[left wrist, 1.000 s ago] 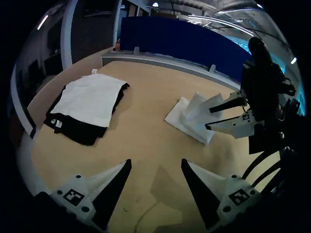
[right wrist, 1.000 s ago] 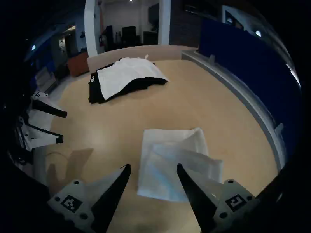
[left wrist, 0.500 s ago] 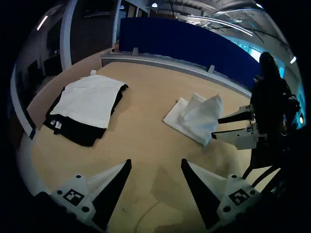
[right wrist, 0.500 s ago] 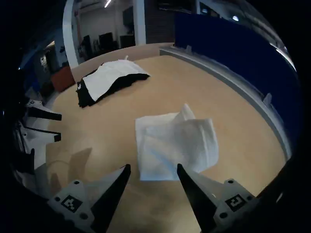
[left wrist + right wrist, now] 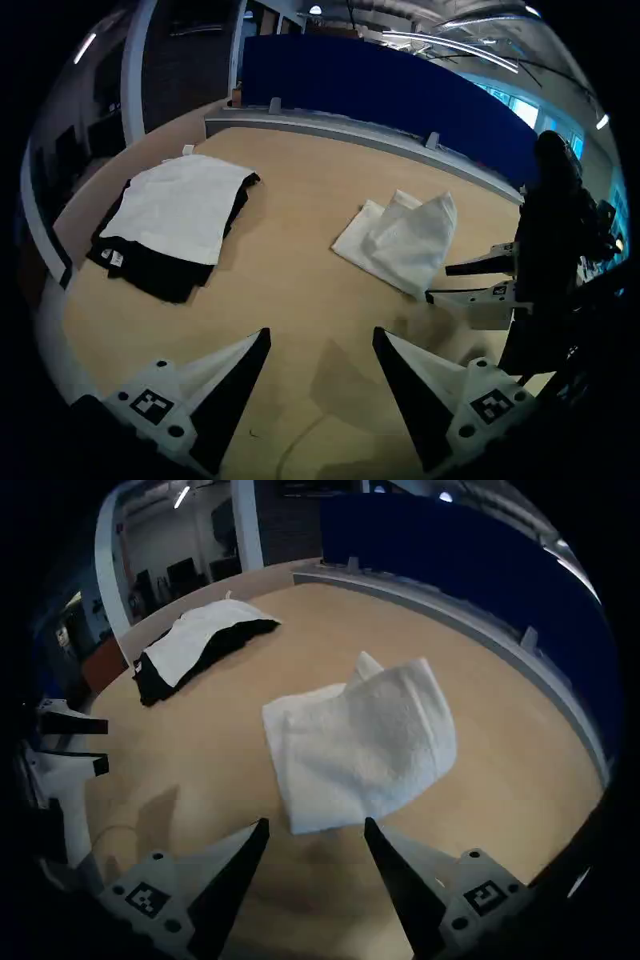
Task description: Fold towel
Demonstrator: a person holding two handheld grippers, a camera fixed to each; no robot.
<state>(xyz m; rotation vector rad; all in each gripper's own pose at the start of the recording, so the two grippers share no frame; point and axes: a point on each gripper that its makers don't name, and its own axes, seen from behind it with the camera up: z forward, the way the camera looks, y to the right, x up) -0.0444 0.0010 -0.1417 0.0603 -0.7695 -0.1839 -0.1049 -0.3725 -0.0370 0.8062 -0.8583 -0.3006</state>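
Right tool [image 5: 438,283] retreated from towel [image 5: 404,240] on tan table [image 5: 304,208].

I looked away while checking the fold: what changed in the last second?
The right gripper drew back off the towel, jaws open, and the towel's raised flap settled flatter onto the fold. The left gripper stayed open over the table; the black and white stack did not move.

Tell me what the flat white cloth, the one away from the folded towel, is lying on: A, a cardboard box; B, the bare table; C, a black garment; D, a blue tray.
C: a black garment sticks out from under the white cloth along its near and side edges on the table.
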